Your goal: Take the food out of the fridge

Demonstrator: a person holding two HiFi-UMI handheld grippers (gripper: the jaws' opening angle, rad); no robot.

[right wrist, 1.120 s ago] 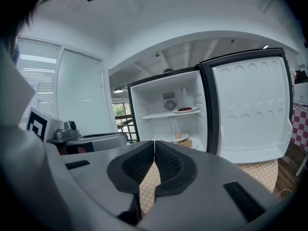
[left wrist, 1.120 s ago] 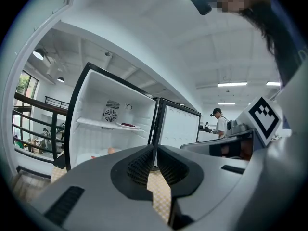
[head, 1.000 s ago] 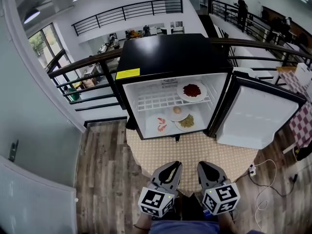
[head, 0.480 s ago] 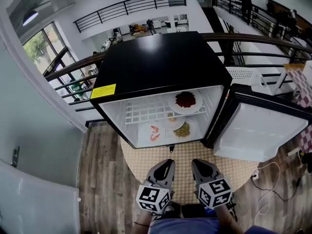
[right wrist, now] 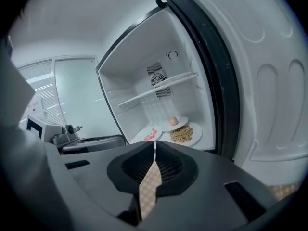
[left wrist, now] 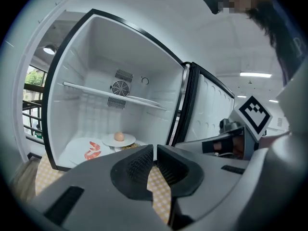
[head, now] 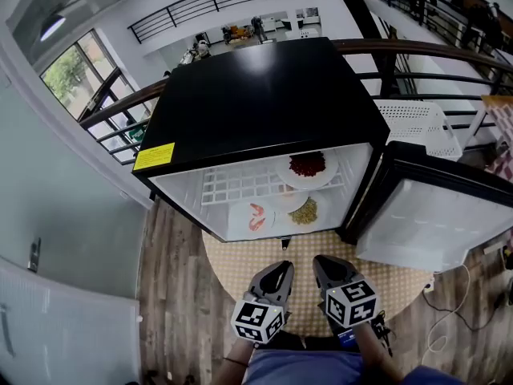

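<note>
My left gripper (head: 280, 268) and right gripper (head: 321, 263), fingers clenched on nothing, hover side by side before the open fridge (head: 264, 103). The fridge stands on a round checked cloth (head: 232, 267) over a plank floor (head: 172, 295). The food (head: 308, 164) sits on plates inside it, and a black railing (head: 120, 107) and a window (head: 72, 70) lie behind.
</note>
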